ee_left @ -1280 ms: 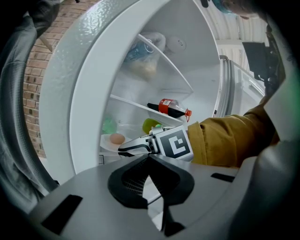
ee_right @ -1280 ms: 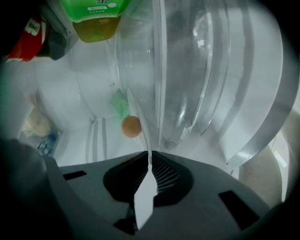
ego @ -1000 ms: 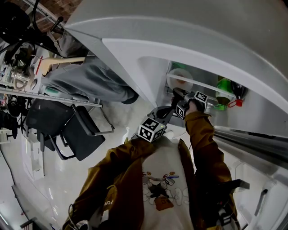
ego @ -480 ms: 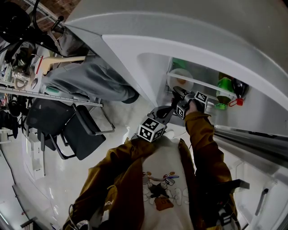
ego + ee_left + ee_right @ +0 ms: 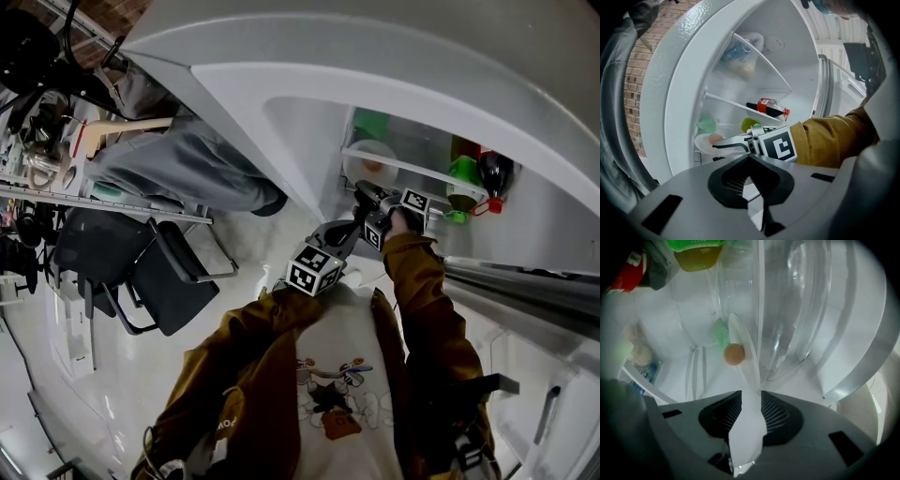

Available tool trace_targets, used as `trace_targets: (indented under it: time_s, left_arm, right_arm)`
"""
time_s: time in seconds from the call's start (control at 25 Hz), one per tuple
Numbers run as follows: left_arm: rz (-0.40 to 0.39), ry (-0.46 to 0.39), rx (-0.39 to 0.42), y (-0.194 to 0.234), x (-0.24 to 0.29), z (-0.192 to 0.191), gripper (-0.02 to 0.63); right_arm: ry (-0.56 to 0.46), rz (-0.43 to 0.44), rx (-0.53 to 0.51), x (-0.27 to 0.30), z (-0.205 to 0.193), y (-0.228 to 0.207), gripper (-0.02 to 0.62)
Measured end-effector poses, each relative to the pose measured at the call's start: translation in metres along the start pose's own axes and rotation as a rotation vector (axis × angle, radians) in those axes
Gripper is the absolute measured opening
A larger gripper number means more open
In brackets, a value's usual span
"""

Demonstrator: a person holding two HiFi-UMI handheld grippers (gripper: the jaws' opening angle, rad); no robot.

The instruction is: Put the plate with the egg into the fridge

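Plate (image 5: 749, 369), thin, white, brown egg (image 5: 734, 354) on it

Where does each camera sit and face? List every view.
Head view: on the person's head, steeply down at the open fridge; shows torso, left gripper, right gripper.
Left gripper view: on that gripper, facing the shelves; shows the right gripper and sleeve.
Right gripper view: on that gripper, facing the plate and egg; its jaws have just been opening, rim between them.
Shared: both gripper views show the plate.
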State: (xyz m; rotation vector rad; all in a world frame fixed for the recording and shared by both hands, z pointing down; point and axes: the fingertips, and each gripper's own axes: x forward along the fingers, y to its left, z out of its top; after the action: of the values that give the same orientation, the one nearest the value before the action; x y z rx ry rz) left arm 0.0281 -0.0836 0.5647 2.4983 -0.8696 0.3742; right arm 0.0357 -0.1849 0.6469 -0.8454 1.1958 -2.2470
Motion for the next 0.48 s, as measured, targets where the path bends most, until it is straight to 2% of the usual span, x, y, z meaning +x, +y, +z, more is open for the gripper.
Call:
trace_targets:
  time_s: [0.24, 0.48]
  left_arm:
    - [-0.006, 0.002, 0.005, -0.005, 0.002, -0.005, 0.007]
    - [-0.013, -0.005, -0.021, -0.013, -0.002, -0.006, 0.008]
  right_arm:
    - [0.004, -0.008, -0.026, -0.011, -0.004, -0.005, 0.11]
    - [0.025, -0.047, -0.131, -0.029, -0.008, -0.016, 0.11]
